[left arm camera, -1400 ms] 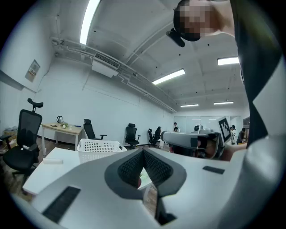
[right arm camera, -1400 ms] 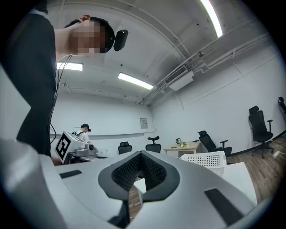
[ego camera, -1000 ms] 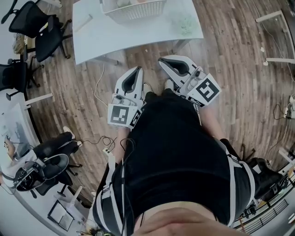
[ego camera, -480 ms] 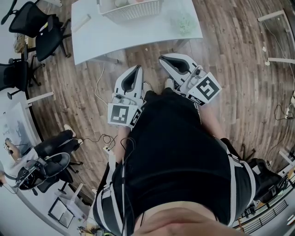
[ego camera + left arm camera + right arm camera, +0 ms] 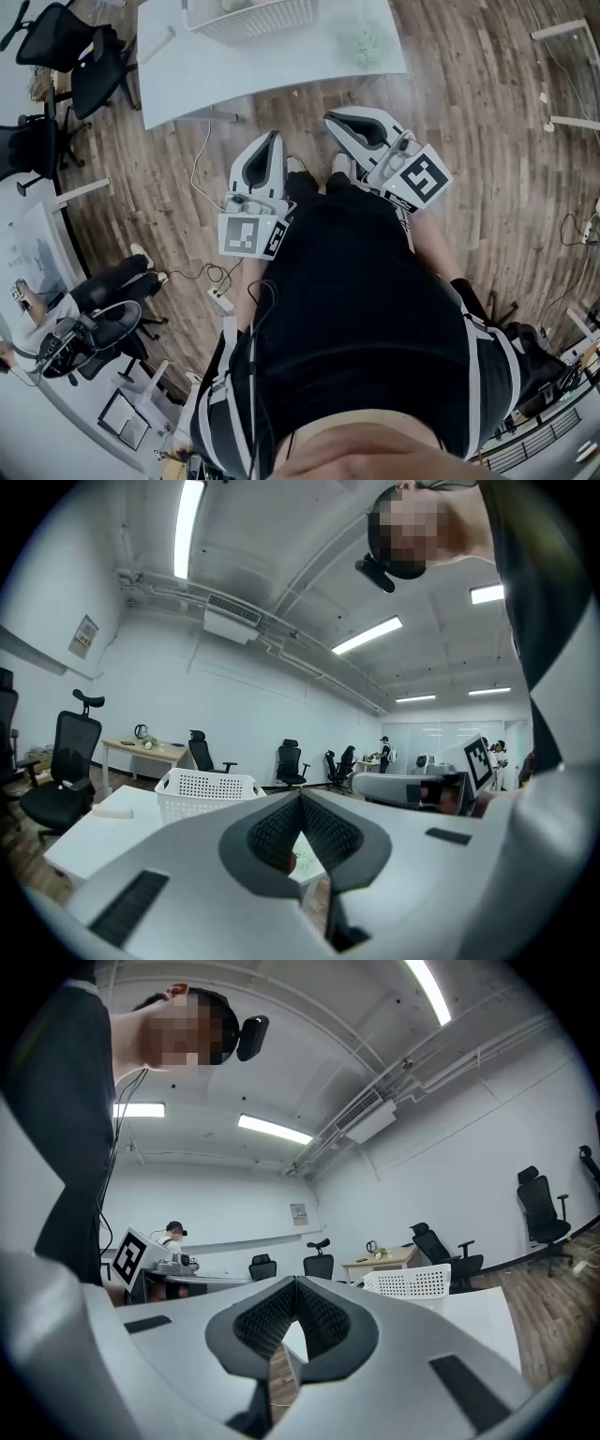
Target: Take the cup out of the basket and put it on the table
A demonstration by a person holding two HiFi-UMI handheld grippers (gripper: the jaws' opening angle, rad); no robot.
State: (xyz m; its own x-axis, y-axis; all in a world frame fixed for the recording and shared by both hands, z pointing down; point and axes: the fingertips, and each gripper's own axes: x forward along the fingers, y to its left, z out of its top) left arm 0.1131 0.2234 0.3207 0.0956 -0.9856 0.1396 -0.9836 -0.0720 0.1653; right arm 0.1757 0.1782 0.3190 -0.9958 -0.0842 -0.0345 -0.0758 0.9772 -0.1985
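At the far left of the head view, black office chairs [image 5: 56,42] stand on the wood floor beside a white table [image 5: 187,75] that fills the top of the frame. A white perforated basket [image 5: 248,19] sits at the table's far edge, cut off by the picture. A pale shape shows inside it, but I cannot tell whether that is the cup, and from the left gripper view the basket's wall [image 5: 206,794] hides the contents.

The left gripper [image 5: 274,137] is held in front of the person's waist and points toward the table, its jaws closed tip to tip with nothing between them. Just to its right the right gripper [image 5: 334,120] is carried the same way, also pressed together and empty, with the basket [image 5: 412,1283] ahead of it. Both are well short of the table, above bare floor. This looks like the approach, with the jaws together because there is nothing to carry yet; they would need to part before reaching into the basket.

Farther right, a pale green crumpled thing [image 5: 368,45] lies on the table.
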